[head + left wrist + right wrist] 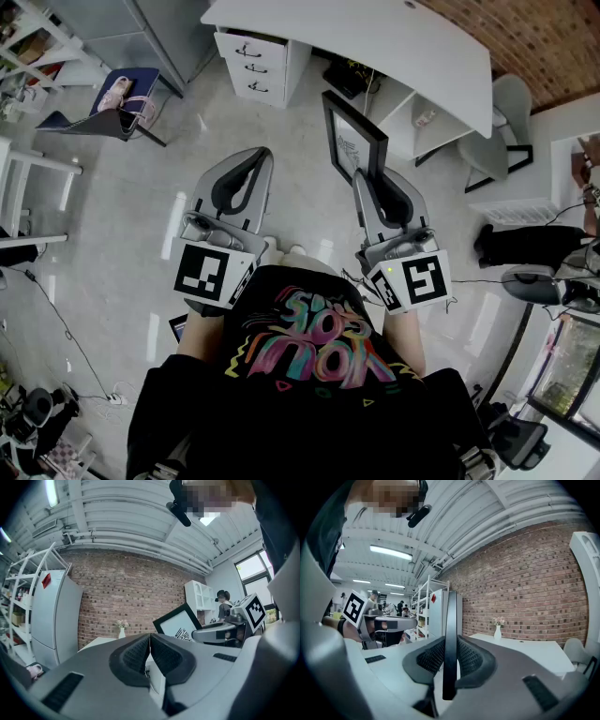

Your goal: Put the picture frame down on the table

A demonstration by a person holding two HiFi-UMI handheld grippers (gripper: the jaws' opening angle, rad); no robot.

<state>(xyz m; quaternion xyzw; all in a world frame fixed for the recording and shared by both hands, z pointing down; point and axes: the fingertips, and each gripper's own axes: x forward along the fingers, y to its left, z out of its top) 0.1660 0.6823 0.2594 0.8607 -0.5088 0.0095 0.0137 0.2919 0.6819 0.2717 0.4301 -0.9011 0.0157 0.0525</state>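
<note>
Fingers (429,658) of your right gripper (362,176) stand nearly closed, clamped on the picture frame (352,142) near its lower end. The frame stands upright between the pads, edge-on to that gripper's camera. Left gripper (257,156): fingers (136,656) tip to tip, nothing between them.

The frame is in the air over the floor, short of the white bench (394,42) and not yet above it.

Step in hand, as I judge it: carry to the bench.
- Bring the frame over the bench top before you lower.
- You grip it at one end only, so it may swing in the pads. Move slowly, no wrist jerks.
- Set the bottom edge down first, and open only once the bench bears the weight.
- Mind the small vase (497,631) on the bench.

Pose: both grippers side by side before your chest, roughly level, noses toward the bench, marker cubes nearest your body.
</note>
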